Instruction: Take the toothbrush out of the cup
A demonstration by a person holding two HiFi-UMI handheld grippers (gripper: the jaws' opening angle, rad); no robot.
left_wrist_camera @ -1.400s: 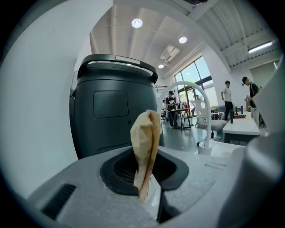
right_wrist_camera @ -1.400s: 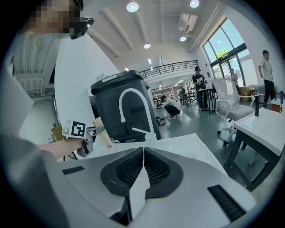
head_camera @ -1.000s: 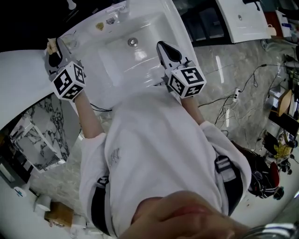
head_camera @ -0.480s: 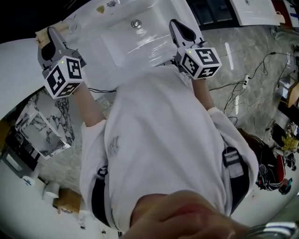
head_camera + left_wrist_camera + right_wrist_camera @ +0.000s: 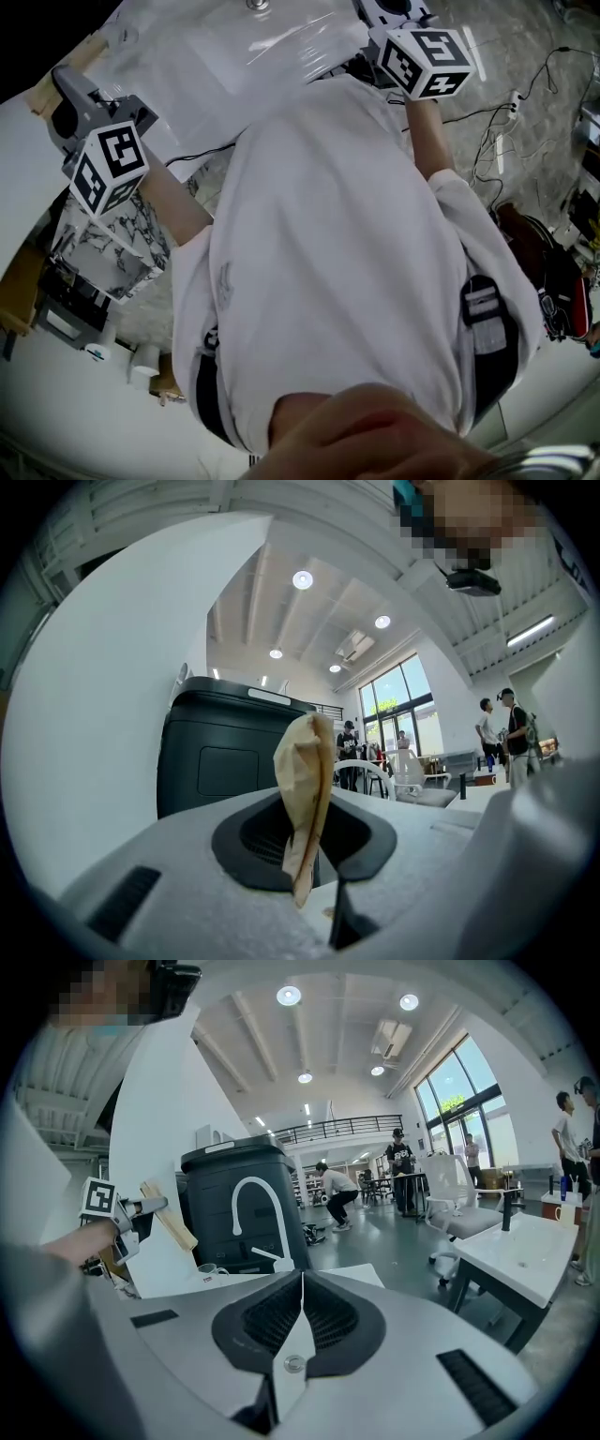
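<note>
Left tongs point(image 5: 309, 853): jaws nearly closed and clamped on the toothbrush point(image 5: 305, 780), a flat tan piece held by its lower end and standing up out of the pads, tilted slightly right. The right gripper view shows the same tongs point(image 5: 141, 1211) raised at far left, pointing roughly level, with the toothbrush point(image 5: 171, 1218) slanting down to the right, clear of the counter point(image 5: 356, 1274). Right tongs point(image 5: 302, 1277): jaws fully together with nothing between them, tilted a little downward toward the counter. A small clear cup point(image 5: 208, 1269) stands on the counter just left of the base of the white gooseneck faucet point(image 5: 258, 1208); its contents cannot be made out, and the toothbrush is well above and left of it. A dark grey cabinet point(image 5: 234, 1171) stands behind the faucet. Each marker cube point(image 5: 105, 169) carries black-and-white square patterns only. A small emblem point(image 5: 225, 281) on the person's white shirt is too small to read. In the head view the left forearm point(image 5: 173, 202) reaches out to the left beside the white basin point(image 5: 234, 47), and the right forearm point(image 5: 431, 131) reaches far toward the basin's right edge.
</note>
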